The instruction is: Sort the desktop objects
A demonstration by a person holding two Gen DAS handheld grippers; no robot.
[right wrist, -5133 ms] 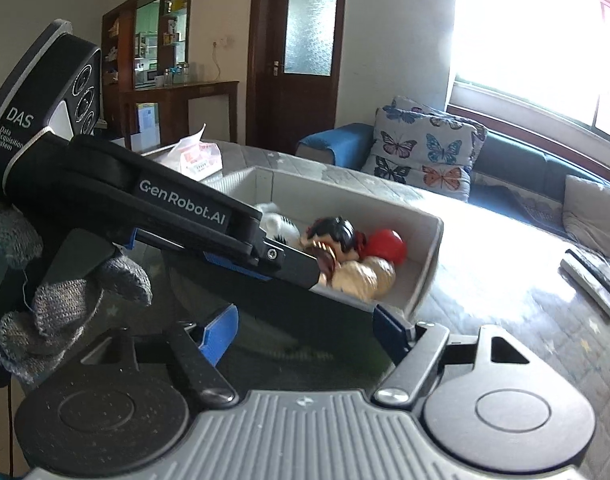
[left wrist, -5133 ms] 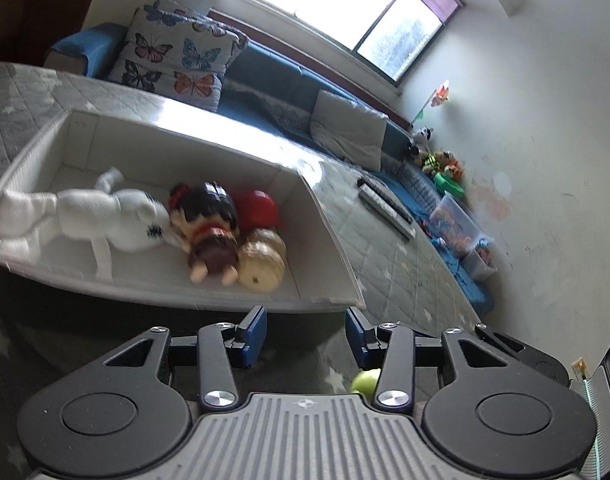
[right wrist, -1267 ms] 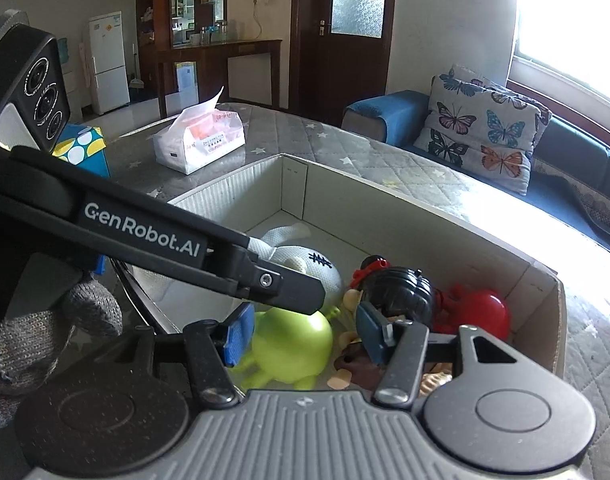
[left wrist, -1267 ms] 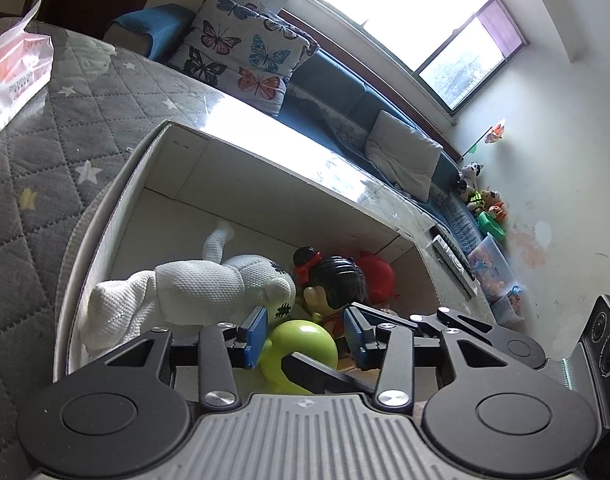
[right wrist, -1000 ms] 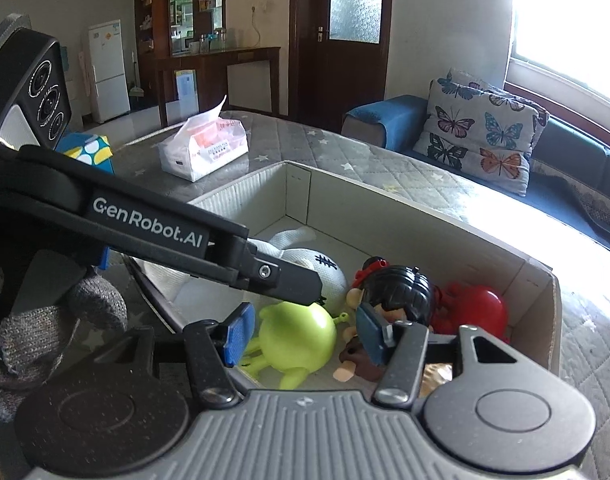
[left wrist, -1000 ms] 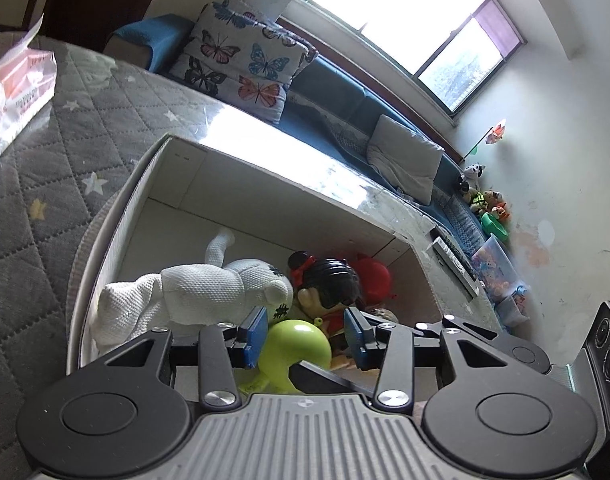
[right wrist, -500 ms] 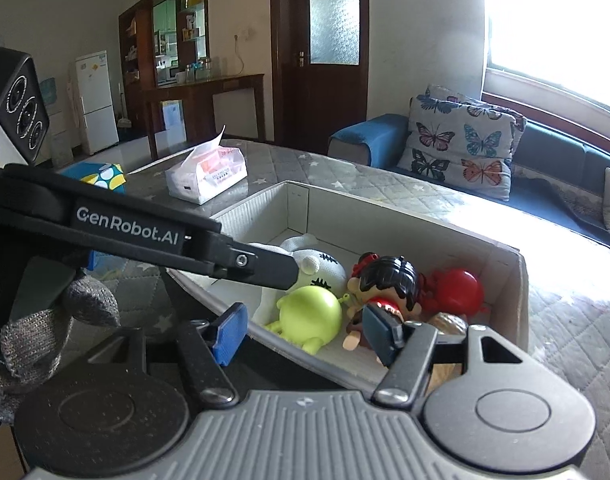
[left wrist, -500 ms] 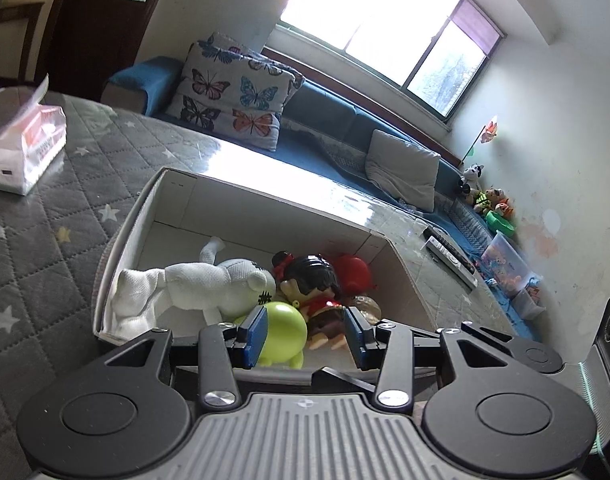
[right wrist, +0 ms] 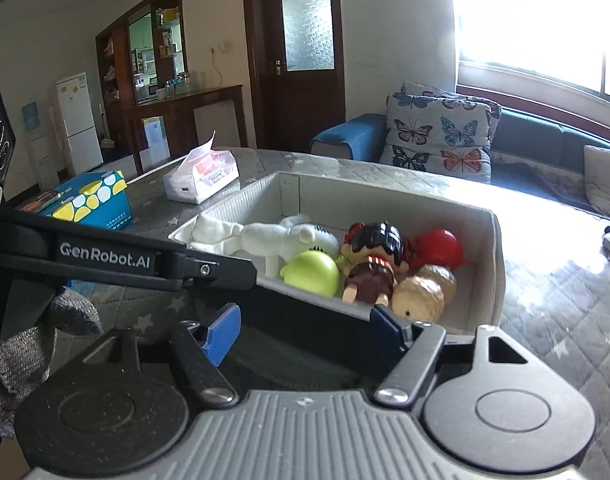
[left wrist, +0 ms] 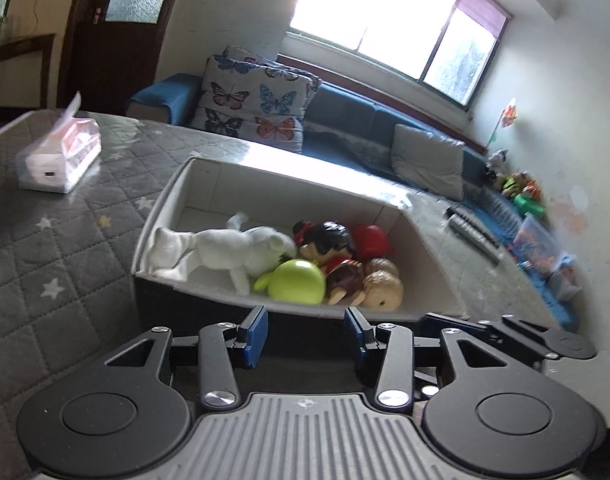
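Observation:
A white cardboard box [left wrist: 265,184] [right wrist: 485,264] on the grey quilted table holds several toys. A lime-green toy [left wrist: 299,282] [right wrist: 313,272] lies near its front wall, beside a white plush animal [left wrist: 233,252] [right wrist: 273,240], a dark-haired doll [left wrist: 329,240] [right wrist: 373,260], a red toy [left wrist: 371,238] [right wrist: 439,248] and a tan doll head [left wrist: 381,286] [right wrist: 419,298]. My left gripper [left wrist: 305,330] is open and empty, just outside the box's front wall. My right gripper [right wrist: 305,330] is also outside that wall, jaws opening with nothing between them.
A tissue pack [left wrist: 59,160] [right wrist: 203,178] lies left of the box, and a blue dotted carton [right wrist: 91,200] sits at the table's left edge. Remote controls [left wrist: 473,232] rest on the table to the right. A blue sofa with butterfly cushions [left wrist: 257,108] stands behind.
Both grippers have drawn back out of the box to its front side. The green toy, once between the right jaws, now lies free in the box. The right jaws have spread wider.

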